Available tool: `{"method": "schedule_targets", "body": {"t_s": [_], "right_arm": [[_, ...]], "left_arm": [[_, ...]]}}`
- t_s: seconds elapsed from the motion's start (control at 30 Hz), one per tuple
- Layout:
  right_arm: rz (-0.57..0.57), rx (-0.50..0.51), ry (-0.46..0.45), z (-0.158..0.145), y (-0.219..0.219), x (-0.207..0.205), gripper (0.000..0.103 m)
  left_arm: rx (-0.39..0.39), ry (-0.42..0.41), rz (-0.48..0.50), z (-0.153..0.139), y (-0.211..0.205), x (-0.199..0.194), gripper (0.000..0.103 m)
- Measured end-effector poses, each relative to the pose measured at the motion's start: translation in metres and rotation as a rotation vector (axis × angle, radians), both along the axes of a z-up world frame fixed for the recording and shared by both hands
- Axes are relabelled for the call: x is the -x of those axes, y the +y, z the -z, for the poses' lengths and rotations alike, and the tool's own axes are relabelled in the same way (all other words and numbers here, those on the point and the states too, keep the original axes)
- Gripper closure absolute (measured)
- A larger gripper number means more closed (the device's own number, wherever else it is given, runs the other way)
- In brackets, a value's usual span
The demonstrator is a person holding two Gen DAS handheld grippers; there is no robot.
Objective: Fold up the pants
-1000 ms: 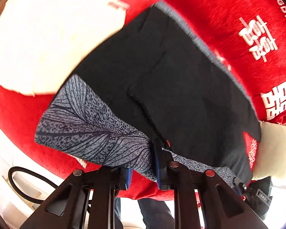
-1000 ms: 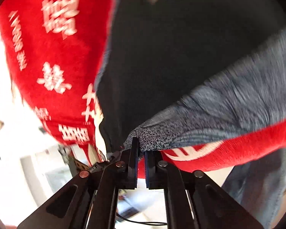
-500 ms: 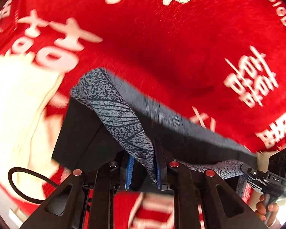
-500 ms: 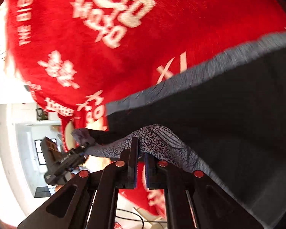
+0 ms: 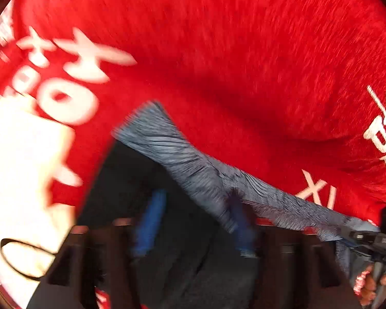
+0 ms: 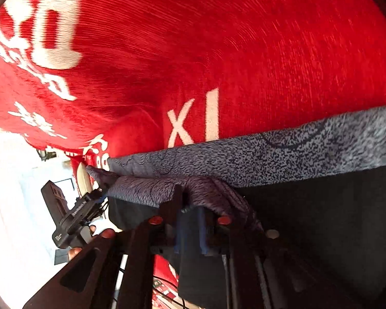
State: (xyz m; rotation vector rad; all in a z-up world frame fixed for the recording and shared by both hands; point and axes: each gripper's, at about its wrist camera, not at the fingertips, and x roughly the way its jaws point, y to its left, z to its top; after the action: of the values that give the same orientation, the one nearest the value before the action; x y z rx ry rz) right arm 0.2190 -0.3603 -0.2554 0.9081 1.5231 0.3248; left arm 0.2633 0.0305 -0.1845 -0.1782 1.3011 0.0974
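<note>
The pants [image 5: 198, 175] are black with a grey leaf-print band and lie on a red cloth [image 5: 244, 51] with white lettering. In the blurred left wrist view my left gripper [image 5: 193, 229] has its blue pads wide apart, with the grey band lying across the right pad. The right gripper shows at the far right [image 5: 373, 244]. In the right wrist view my right gripper [image 6: 190, 219] has its pads a small way apart and grey fabric [image 6: 270, 154] drapes over its fingertips. The left gripper shows at the left [image 6: 74, 213].
The red cloth [image 6: 244, 38] fills the upper part of both views. A cream-white patch [image 5: 18, 154] lies at the left of the left wrist view. A black cable loop [image 5: 20, 257] hangs at the lower left. A bright room shows past the cloth's edge [image 6: 12, 193].
Both grippers carried the grey band edge forward over the black fabric and lowered it toward the cloth. The left gripper's pads have spread apart, and the right gripper's pads have parted slightly.
</note>
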Motion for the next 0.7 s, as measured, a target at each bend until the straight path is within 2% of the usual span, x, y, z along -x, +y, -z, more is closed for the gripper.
{"method": "schedule_targets", "body": {"t_s": [0.03, 0.07, 0.13, 0.17, 0.23, 0.37, 0.5, 0.57, 0.7], "right_arm": [[-0.007, 0.001, -0.016, -0.007, 0.0, 0.0, 0.07], [-0.012, -0.002, -0.028, -0.012, 0.0, 0.0, 0.055], [-0.015, 0.007, -0.064, -0.026, -0.002, 0.0, 0.036], [-0.012, 0.031, -0.09, -0.037, -0.004, 0.001, 0.03], [0.003, 0.095, -0.138, -0.057, -0.01, 0.005, 0.023], [0.036, 0.214, -0.17, -0.089, -0.032, 0.04, 0.023], [-0.005, 0.423, -0.169, -0.11, -0.045, 0.111, 0.023], [0.003, 0.486, -0.131, -0.113, -0.053, 0.156, 0.023], [0.116, 0.512, -0.028, -0.111, -0.077, 0.25, 0.023]], "left_arm": [[-0.036, -0.029, -0.001, -0.009, 0.002, 0.002, 0.018], [-0.06, -0.047, 0.005, -0.017, 0.003, 0.004, 0.018], [-0.094, -0.032, 0.045, -0.027, -0.001, 0.011, 0.018], [-0.117, -0.02, 0.07, -0.03, -0.006, 0.017, 0.018], [-0.148, 0.007, 0.13, -0.031, -0.021, 0.031, 0.018], [-0.154, 0.056, 0.259, -0.027, -0.073, 0.07, 0.018], [-0.064, 0.121, 0.369, -0.018, -0.131, 0.112, 0.018], [-0.014, 0.152, 0.427, -0.015, -0.156, 0.132, 0.018], [0.075, 0.2, 0.556, -0.013, -0.206, 0.166, 0.018]]}}
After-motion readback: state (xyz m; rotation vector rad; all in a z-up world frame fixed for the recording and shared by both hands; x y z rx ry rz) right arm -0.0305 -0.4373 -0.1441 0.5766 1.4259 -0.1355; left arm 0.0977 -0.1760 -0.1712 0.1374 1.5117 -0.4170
